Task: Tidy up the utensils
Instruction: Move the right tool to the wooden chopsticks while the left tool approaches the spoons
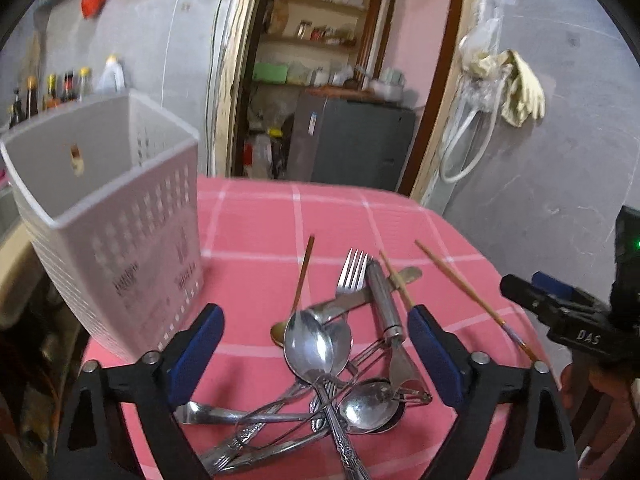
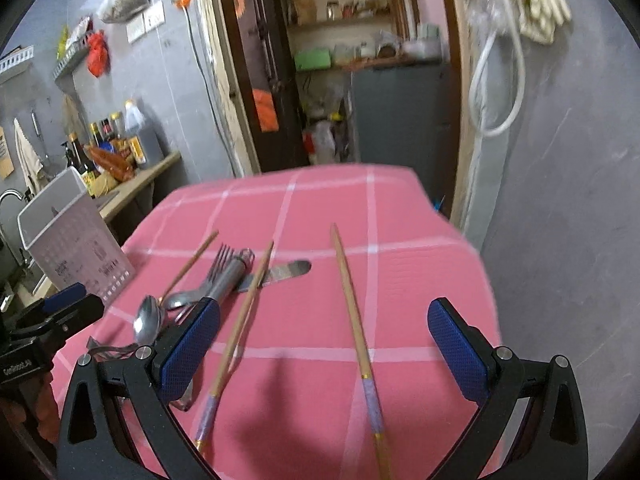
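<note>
Left gripper (image 1: 316,354): jaws wide apart, nothing pressed between the blue pads; it hangs above the heap of metal cutlery.
Cutlery heap (image 1: 320,392): spoons and forks lie crossed on the pink checked cloth (image 1: 256,220), directly under and between the left fingers; most handles run toward 6 and 7 o'clock.
Large spoon (image 1: 316,344): bowl up, in the middle of the gap; its handle goes down to 5 o'clock.
Fork (image 1: 351,270): beyond the spoon, tines pointing to 12 o'clock.
Right gripper (image 2: 324,356): jaws wide open, holding nothing.
Chopsticks: the right one (image 2: 352,312) lies between the right fingers, long axis from 6 to 12 o'clock, thin tip far; the left one (image 2: 244,316) lies just beside the left pad, tip leaning to 1 o'clock.
Knife (image 2: 286,271): behind the left chopstick, blade tip toward 2 o'clock.
White basket (image 1: 108,208): upright on the cloth at 10 o'clock from the left gripper, well beyond the heap.
</note>
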Available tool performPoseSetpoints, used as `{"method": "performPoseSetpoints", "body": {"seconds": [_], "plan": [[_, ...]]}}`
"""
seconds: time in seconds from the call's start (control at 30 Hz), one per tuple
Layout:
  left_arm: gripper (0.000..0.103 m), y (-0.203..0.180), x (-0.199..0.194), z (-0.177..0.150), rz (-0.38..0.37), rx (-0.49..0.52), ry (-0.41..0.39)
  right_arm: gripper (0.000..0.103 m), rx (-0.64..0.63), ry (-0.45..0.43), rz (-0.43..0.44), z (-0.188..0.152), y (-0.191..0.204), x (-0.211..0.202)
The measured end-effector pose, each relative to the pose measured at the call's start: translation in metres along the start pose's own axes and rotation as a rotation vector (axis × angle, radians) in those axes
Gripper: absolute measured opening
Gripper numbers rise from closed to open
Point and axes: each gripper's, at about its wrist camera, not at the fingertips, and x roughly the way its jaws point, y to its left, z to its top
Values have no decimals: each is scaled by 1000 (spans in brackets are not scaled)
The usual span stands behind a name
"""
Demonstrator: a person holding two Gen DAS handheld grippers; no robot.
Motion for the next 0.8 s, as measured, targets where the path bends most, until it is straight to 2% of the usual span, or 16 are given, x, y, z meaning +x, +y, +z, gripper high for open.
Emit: {"method": "performPoseSetpoints", "body": {"seconds": [0.23, 0.33, 0.4, 0.47, 0.53, 0.7, 0.8], "plan": [[71, 7, 33, -7, 2, -50, 102, 100, 3, 117, 58, -6, 5, 42], [65, 10, 44, -10, -1, -79, 145, 97, 4, 134, 83, -8, 13, 50], [60, 14, 49, -11, -7, -105, 164, 82, -3, 145, 107, -9, 20, 54], [56, 17, 52, -12, -22, -131, 180, 75, -7, 164, 122, -9, 27, 57], [48, 19, 56, -13, -41, -152, 200, 72, -27, 176, 140, -11, 38, 60], [32, 22, 63, -15, -87, -190, 237, 50, -48, 219, 163, -10, 50, 65], [28, 26, 64, -16, -96, -215, 246, 40, -57, 249, 161, -10, 56, 71]]}}
